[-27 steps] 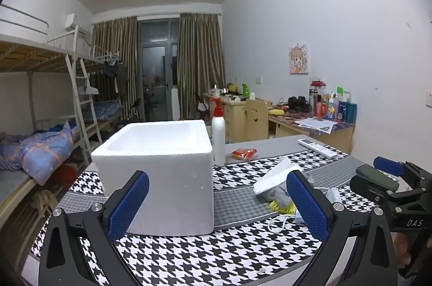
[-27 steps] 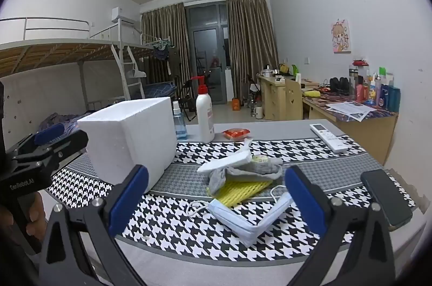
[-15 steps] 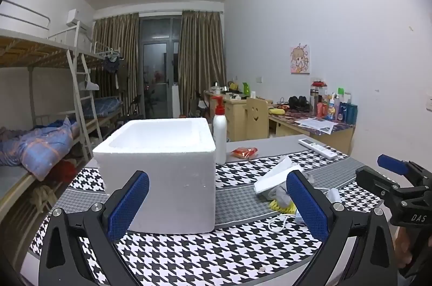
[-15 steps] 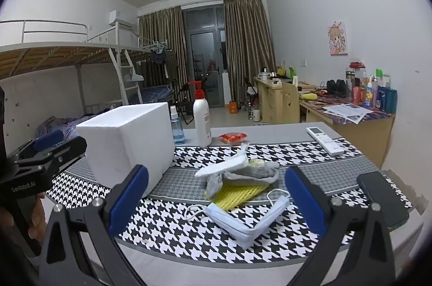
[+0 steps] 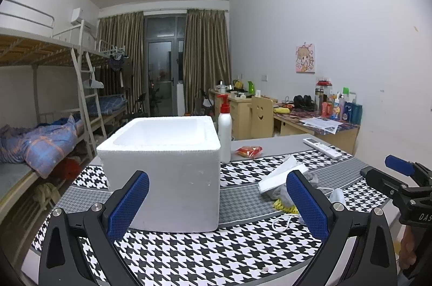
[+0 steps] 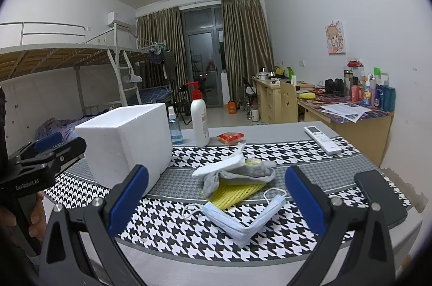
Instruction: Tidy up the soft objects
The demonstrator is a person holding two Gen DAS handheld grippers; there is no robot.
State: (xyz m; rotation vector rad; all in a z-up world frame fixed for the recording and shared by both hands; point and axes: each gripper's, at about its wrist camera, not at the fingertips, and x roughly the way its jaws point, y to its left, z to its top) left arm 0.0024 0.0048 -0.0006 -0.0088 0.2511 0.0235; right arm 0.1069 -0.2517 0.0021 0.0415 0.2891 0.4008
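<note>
A white foam box [image 5: 164,172] [image 6: 127,140] stands open-topped on the houndstooth tablecloth [image 5: 216,259]. To its right lies a pile of soft things: a white foam sheet [image 6: 220,167], a grey cloth [image 6: 240,175], a yellow mesh pad [image 6: 237,192] and a light blue face mask [image 6: 243,218]. My left gripper [image 5: 217,202] hovers open in front of the box with nothing between its blue pads. My right gripper [image 6: 216,201] is open too, held just short of the mask and the pile. In the left wrist view the pile [image 5: 280,180] is partly hidden behind the right finger.
A white pump bottle [image 6: 199,121] and a blue spray bottle [image 6: 175,129] stand behind the box. A red snack packet [image 6: 230,137], a white remote [image 6: 322,138] and a black phone [image 6: 378,191] lie on the table. A bunk bed stands left, desks right.
Both views have tilted slightly and shifted a little; the box and the pile sit a bit differently in frame. Both grippers stay open and nothing on the table has moved.
</note>
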